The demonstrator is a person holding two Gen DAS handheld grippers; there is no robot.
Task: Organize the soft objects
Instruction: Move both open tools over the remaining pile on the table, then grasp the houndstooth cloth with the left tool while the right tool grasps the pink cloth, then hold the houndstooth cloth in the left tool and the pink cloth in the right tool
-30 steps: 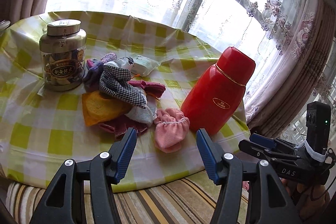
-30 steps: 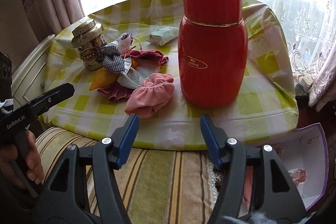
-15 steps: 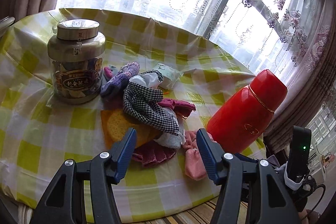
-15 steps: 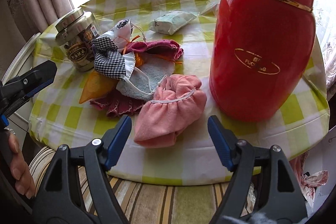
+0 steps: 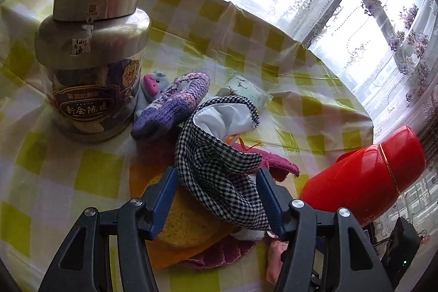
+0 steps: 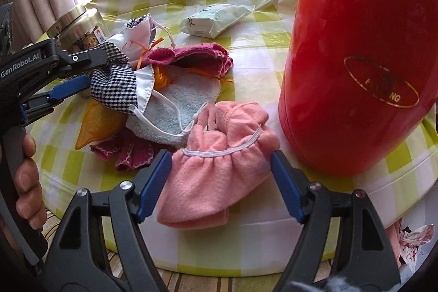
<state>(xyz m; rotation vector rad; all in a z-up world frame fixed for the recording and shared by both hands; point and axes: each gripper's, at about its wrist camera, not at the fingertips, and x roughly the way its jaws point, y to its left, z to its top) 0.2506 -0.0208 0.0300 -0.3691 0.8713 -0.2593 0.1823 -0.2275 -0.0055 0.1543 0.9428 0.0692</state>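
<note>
Blue-padded jaws of the right gripper (image 6: 220, 182) have just been opening and stand spread either side of the pink fleece pouch (image 6: 216, 171), pads not pressing it. The left gripper (image 5: 216, 196) is also spread, its pads flanking the houndstooth cloth (image 5: 219, 171) atop the pile of soft things on the checked tablecloth (image 5: 90, 177). A red flask (image 6: 356, 59) stands just right of the pouch; a tea jar (image 5: 90, 67) stands beyond the pile

Both grippers have closed in on the pile: the left gripper (image 5: 216, 193) now straddles the houndstooth cloth (image 5: 219, 168), while the right gripper (image 6: 220, 177), its jaws opened wider within the last second, brackets the pink cloth (image 6: 216, 171) without pinching it.
</note>
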